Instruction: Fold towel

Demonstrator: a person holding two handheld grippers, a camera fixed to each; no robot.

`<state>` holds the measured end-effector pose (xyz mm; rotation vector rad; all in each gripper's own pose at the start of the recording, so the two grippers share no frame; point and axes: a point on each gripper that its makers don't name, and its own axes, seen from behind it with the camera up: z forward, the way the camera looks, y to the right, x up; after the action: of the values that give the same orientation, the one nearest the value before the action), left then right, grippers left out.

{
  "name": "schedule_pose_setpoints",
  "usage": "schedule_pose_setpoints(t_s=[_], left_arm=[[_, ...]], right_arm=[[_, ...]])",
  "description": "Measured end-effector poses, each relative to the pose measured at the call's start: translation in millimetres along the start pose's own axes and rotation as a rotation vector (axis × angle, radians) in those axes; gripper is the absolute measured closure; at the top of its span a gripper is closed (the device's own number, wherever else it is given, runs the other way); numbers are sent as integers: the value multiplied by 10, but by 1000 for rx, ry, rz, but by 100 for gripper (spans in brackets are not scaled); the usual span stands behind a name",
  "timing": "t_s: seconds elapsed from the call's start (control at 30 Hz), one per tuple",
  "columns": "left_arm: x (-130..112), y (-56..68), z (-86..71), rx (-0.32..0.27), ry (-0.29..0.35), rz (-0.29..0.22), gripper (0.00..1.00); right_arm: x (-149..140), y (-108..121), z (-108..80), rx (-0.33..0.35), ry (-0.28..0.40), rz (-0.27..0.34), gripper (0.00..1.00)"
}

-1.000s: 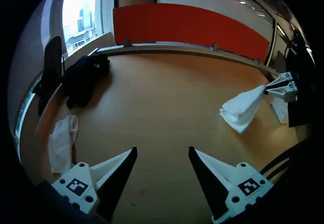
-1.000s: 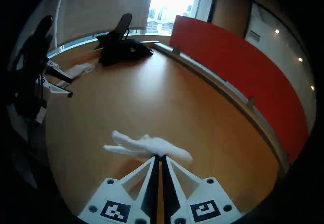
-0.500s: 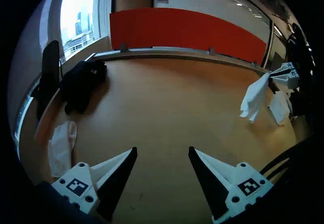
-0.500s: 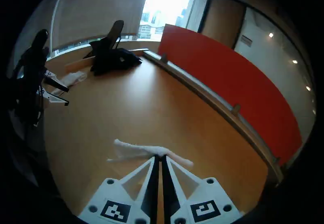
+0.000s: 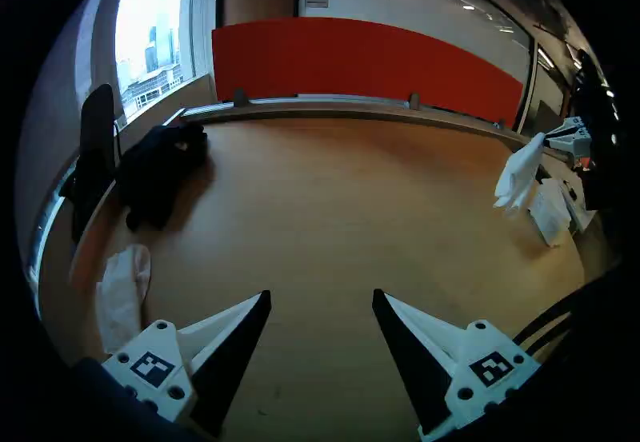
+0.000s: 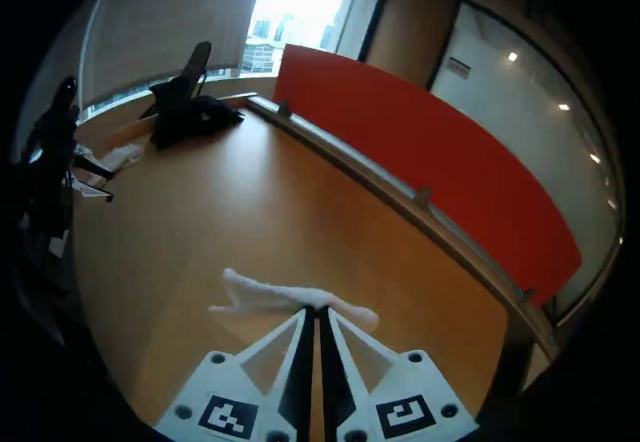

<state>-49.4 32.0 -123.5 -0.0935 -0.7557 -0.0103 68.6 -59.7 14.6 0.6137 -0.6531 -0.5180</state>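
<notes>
Right tool (image 6: 318, 314): fingers pressed together, clamped on a bunched part of the white towel (image 6: 280, 298). The towel juts past the fingertips to both sides and throws a shadow on the wooden table (image 6: 240, 202) below it. In the left gripper view the same towel hangs limp from that tool, on the near side of the red partition (image 5: 360, 58), by its right-hand end. I cannot tell if its lowest corner touches the table.

Left tool (image 5: 320, 338): fingers spread wide, nothing between them. It points toward the middle of the partition, with bare wood under it.

Other items, placed from the partition:
- Folded white cloth (image 5: 550, 217): flat on the table just beside the hanging towel, farther from the partition than the towel is.
- Loose white cloth (image 5: 120, 290): at the table's edge, well apart from the partition, out past its left end.
- Dark garment (image 5: 160, 170): heaped on the table near the partition's left end.
- Chair (image 5: 92, 150): dark, just beside the garment, on the side away from the partition.
</notes>
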Motion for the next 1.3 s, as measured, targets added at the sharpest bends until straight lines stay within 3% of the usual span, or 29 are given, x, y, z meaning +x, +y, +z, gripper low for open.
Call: schedule_pose_setpoints(t_s=[0.93, 1.3], left_arm=[[23, 73, 31, 13, -19, 5, 6], [74, 102, 33, 14, -18, 17, 6]], right_arm=[[-631, 1680, -686, -208, -94, 93, 96], [-771, 2076, -846, -260, -115, 121, 96]])
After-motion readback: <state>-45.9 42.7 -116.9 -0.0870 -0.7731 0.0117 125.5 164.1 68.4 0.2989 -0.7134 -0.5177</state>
